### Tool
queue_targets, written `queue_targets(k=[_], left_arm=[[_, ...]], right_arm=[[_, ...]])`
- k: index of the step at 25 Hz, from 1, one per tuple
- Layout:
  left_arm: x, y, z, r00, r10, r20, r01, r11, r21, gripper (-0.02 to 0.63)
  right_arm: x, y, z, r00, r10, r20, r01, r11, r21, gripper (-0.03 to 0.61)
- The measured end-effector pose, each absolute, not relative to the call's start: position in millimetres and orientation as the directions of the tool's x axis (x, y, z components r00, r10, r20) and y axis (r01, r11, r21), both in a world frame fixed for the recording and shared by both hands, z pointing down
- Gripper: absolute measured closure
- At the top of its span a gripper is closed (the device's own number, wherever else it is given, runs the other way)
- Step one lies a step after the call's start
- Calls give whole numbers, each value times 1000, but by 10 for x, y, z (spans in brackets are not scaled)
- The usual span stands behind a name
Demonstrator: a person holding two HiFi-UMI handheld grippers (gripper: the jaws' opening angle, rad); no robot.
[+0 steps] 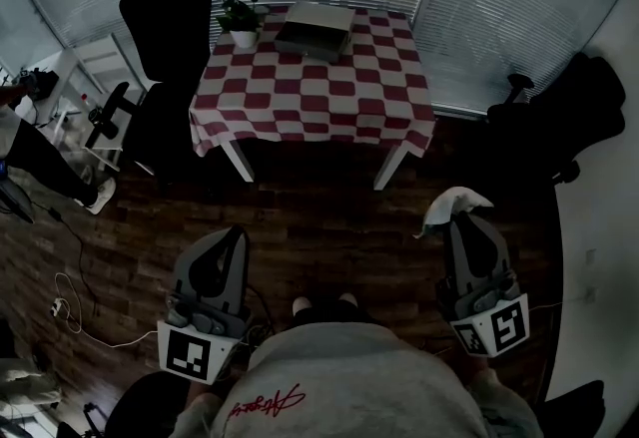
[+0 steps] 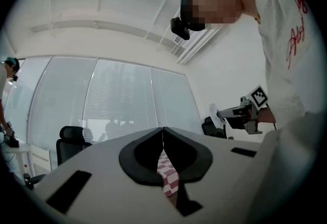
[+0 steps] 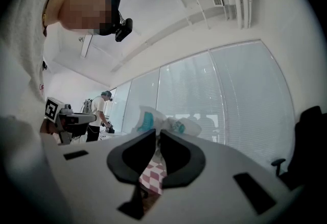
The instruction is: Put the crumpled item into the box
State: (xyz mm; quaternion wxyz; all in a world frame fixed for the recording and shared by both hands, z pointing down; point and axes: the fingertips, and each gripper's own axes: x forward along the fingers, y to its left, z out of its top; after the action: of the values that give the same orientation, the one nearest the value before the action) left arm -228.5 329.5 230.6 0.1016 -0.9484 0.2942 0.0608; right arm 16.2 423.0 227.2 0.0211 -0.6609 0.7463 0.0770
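A crumpled white item (image 1: 451, 204) with teal print sticks out of my right gripper (image 1: 461, 217), whose jaws are shut on it; in the right gripper view the crumpled item (image 3: 162, 122) bulges above the jaw tips. My left gripper (image 1: 232, 234) is shut with nothing in it, its jaws (image 2: 163, 132) meeting edge to edge. Both are held low over the wooden floor, well short of the table. The grey box (image 1: 316, 31), lid down, lies at the far side of the red-and-white checked table (image 1: 315, 92).
A small potted plant (image 1: 241, 21) stands left of the box. Black office chairs sit at the table's left (image 1: 165, 37) and at the right (image 1: 569, 122). Cables (image 1: 70, 311) trail over the floor at left. Another person (image 3: 100, 116) stands by the windows.
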Motion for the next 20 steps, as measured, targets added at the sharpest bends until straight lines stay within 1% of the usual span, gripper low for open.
queue_targets(k=[9, 20], left_arm=[[-2479, 3235, 2355, 836, -520, -175, -545, -823, -159, 597], [-2711, 3191, 2382, 853, -489, -180, -516, -841, -164, 597]], right_arm=[[-30, 4221, 2342, -89, -988, -129, -995, 82, 57, 540], [-270, 4279, 2348, -42, -990, -135, -997, 34, 67, 540]])
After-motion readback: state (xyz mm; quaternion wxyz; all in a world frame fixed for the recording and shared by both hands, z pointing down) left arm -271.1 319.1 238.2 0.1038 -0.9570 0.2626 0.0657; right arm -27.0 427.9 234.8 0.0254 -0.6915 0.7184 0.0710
